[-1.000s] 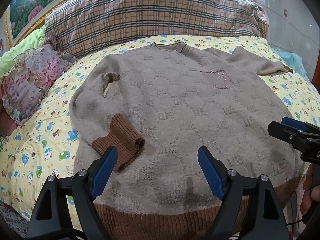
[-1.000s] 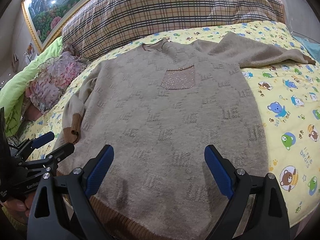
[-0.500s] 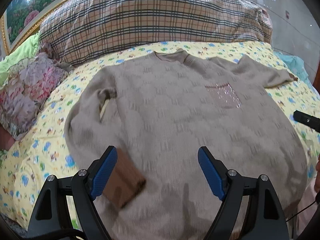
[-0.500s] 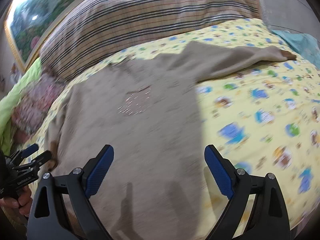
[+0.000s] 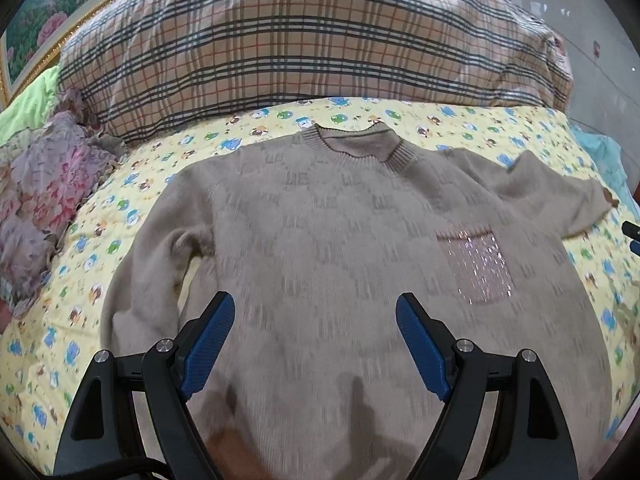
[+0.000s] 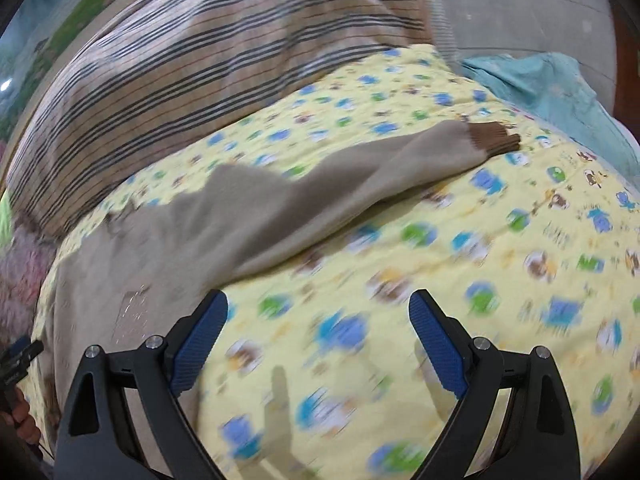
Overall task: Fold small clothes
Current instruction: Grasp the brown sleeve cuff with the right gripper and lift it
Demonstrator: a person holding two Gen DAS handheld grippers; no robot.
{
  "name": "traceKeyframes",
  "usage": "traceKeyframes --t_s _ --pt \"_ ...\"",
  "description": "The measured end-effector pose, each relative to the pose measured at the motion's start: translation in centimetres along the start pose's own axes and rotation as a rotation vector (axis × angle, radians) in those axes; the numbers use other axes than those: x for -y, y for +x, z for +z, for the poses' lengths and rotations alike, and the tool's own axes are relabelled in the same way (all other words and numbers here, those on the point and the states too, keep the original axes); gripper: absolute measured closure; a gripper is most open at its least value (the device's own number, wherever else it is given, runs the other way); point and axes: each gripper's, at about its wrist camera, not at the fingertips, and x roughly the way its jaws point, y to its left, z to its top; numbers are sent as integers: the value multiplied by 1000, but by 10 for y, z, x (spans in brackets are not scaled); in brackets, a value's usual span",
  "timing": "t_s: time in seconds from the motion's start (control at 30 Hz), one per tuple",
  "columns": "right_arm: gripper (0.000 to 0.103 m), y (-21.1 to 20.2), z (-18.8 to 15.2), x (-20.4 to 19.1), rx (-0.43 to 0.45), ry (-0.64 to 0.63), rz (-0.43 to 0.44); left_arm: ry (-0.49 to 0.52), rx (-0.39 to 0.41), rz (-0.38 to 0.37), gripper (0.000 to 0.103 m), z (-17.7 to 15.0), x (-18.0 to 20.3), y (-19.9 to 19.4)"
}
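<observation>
A beige knit sweater [image 5: 320, 240] with a sparkly chest pocket [image 5: 476, 264] lies flat on the yellow cartoon-print sheet [image 5: 120, 200]. My left gripper [image 5: 316, 344] hovers open over the sweater's middle, nothing between its blue pads. In the right wrist view, the sweater's sleeve [image 6: 340, 192] stretches out to the right and ends in a brown cuff [image 6: 494, 140]. My right gripper [image 6: 318, 344] is open above the bare sheet [image 6: 440, 260], below that sleeve and beside the sweater's body [image 6: 120, 280]. The view is blurred.
A large plaid pillow [image 5: 300, 40] lies behind the sweater. A floral cloth [image 5: 36, 208] sits at the left, a teal cloth [image 6: 552, 84] at the far right bed edge. A hand holding the left gripper's handle [image 6: 18, 360] shows at the right view's left edge.
Both grippers moved away from the hem: the left up over the sweater's body, the right swung rightward off the sweater onto the sheet below the outstretched sleeve. Both stayed open.
</observation>
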Motion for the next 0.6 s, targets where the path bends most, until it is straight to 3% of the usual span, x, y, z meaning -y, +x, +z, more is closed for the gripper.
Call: traceKeyframes --t_s 0.33,0.47,0.53,0.6 --pt "11 61 73 121 -31 359 -30 1 -30 -13 20 49 9 56" --pt "12 83 98 144 -5 405 -66 12 -57 -21 20 56 21 80" --pt "23 90 112 146 13 383 -106 14 -73 -29 20 57 24 87" --pt "69 97 119 152 -2 403 -122 13 -82 -46 20 58 28 94"
